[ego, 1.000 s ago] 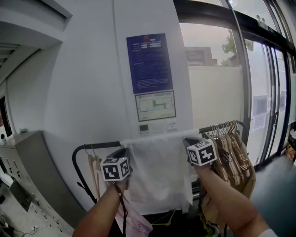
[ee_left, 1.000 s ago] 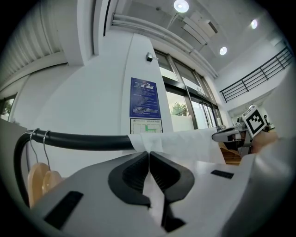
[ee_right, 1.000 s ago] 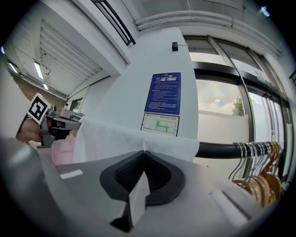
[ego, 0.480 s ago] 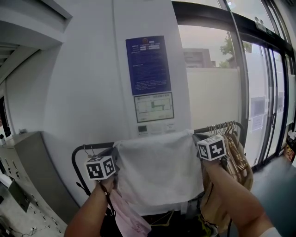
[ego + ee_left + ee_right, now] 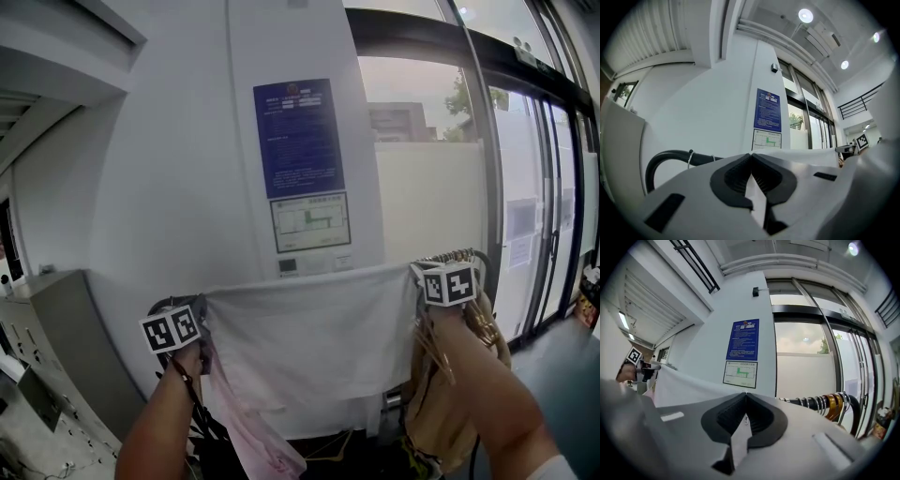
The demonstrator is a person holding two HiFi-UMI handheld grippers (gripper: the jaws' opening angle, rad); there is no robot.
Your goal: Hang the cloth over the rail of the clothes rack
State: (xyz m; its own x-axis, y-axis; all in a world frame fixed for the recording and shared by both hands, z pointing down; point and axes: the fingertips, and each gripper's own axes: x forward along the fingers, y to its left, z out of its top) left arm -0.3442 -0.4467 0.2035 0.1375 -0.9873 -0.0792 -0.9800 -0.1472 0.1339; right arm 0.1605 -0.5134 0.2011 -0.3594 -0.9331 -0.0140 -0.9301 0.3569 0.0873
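**White cloth stretched at rail height, not yet released**

The cloth (image 5: 309, 347) is hanging as a wide white sheet in the lower middle of the head view, pulled flat between its two upper corners. The left hand-held gripper (image 5: 751, 164) is pinching the upper left corner, with its jaws pressed together on the fabric. The right hand-held gripper (image 5: 746, 404) is pinching the upper right corner in the same way.

The top edge is sitting at about the height of the rail (image 5: 670, 157) of the clothes rack. The sheet is covering most of the rail in the head view, so I cannot tell if the edge is already lying over the bar or only in front of it. In my judgement the spreading is done. What is left is to bring the upper edge over the rail, let it settle and open both jaws.

Wooden hangers (image 5: 486, 323) are crowding the right end of the rail, and a pink garment (image 5: 255, 441) is hanging below the cloth at lower left. Behind the rack a white wall is carrying a blue notice (image 5: 298, 138) in the upper middle. Glass doors (image 5: 553, 206) are filling the right side, and a grey cabinet (image 5: 56, 356) is standing at lower left.
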